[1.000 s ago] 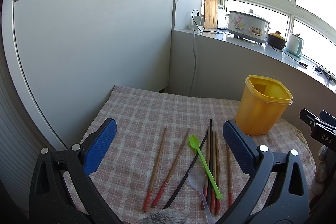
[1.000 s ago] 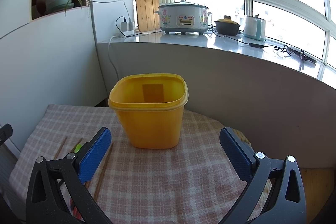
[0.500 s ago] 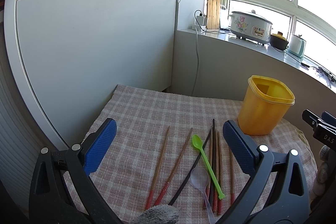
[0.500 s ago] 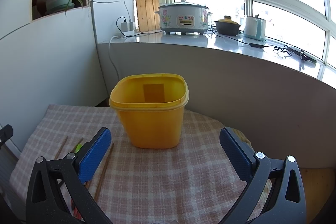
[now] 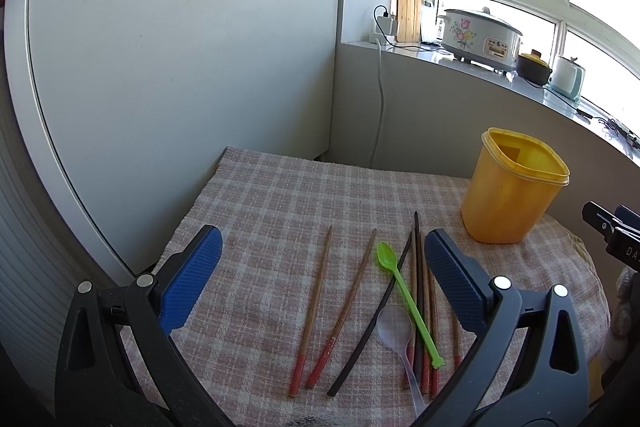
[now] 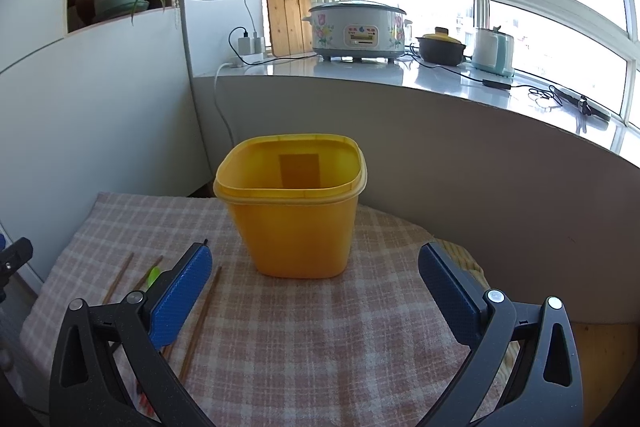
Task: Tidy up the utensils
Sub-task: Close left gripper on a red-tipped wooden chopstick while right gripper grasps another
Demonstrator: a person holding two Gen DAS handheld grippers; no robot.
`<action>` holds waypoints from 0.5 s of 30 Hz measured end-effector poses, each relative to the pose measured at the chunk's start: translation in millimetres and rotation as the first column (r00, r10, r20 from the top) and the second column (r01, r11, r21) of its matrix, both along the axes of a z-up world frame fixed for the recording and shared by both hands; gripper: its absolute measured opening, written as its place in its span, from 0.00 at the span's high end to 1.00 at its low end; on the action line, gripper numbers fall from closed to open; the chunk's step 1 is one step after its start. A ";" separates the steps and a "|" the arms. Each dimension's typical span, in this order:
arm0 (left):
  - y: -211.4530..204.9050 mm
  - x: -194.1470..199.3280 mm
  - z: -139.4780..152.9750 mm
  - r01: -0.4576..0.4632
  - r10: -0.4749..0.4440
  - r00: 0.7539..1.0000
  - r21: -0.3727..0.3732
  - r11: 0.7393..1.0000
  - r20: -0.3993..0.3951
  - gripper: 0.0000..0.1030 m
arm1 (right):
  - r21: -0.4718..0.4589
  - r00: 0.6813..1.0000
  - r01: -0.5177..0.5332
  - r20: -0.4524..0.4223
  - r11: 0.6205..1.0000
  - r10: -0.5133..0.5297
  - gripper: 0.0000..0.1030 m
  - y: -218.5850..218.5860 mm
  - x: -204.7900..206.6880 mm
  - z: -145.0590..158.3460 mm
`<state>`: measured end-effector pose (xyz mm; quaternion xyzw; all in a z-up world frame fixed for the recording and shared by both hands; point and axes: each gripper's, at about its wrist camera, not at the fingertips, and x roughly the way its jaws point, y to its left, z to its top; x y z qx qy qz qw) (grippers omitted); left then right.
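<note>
Utensils wait to be sorted on a checked cloth (image 5: 280, 195) covering the desk. The left gripper (image 5: 320, 275) hovers released, fingers (image 5: 192, 279) spread wide and holding nothing, above the scatter at its 6 o'clock: two red-tipped chopsticks (image 5: 314, 307) lying apart, a black chopstick (image 5: 372, 315), a clear spoon (image 5: 396, 327), and a green spoon (image 5: 408, 303) resting across a bundle of further chopsticks (image 5: 420, 291). The right gripper (image 6: 316, 291) is likewise released and empty, facing the yellow container (image 6: 296, 211), which stands upright and appears empty at its 12 o'clock; from the left view it sits at 2 o'clock, near the bundle's far tips.

The likely step is a first pick. It would go best by taking a lone chopstick near mid-length, fingers straddling it crosswise, rather than tugging at the overlapped pile, then lowering it tip-down so the light container does not tip.

Legible writing is scant: the letters "DA" on the right gripper's body seen at the left view's 3 o'clock. A label on the cooker (image 6: 360, 27) on the far sill is too small to read.
</note>
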<state>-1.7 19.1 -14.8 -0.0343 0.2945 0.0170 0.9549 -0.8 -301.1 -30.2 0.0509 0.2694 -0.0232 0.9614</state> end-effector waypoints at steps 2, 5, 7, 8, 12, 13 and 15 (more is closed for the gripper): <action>5.6 0.3 -5.0 -0.002 0.002 1.000 0.001 1.000 -0.017 0.00 | 0.010 1.000 0.003 -0.021 1.000 -0.002 0.01 -1.4 3.3 -5.0; 12.6 1.3 -13.3 -0.006 0.007 0.999 0.010 1.000 -0.044 0.00 | 0.024 0.999 -0.007 -0.032 1.000 0.008 0.01 -1.9 6.0 -12.1; 15.1 2.7 -19.2 -0.001 0.002 0.998 0.020 1.000 -0.066 0.04 | 0.041 0.999 -0.032 -0.020 0.999 0.033 0.01 0.0 5.7 -16.9; 15.2 3.5 -21.9 0.006 -0.004 0.997 0.023 1.000 -0.078 0.06 | 0.049 0.999 -0.045 -0.022 0.998 0.046 0.01 1.5 5.8 -19.3; 16.0 11.3 -36.1 0.049 -0.048 0.989 0.004 0.999 -0.140 0.19 | 0.078 0.992 -0.095 -0.070 0.992 0.101 0.01 10.1 13.1 -29.9; 16.4 13.3 -39.6 0.061 -0.061 0.986 -0.007 0.998 -0.156 0.24 | 0.088 0.990 -0.106 -0.085 0.991 0.113 0.01 12.2 15.8 -32.0; 17.2 18.8 -47.1 0.090 -0.096 0.977 -0.036 0.995 -0.189 0.30 | 0.107 0.983 -0.129 -0.119 0.986 0.142 0.01 17.1 20.3 -36.3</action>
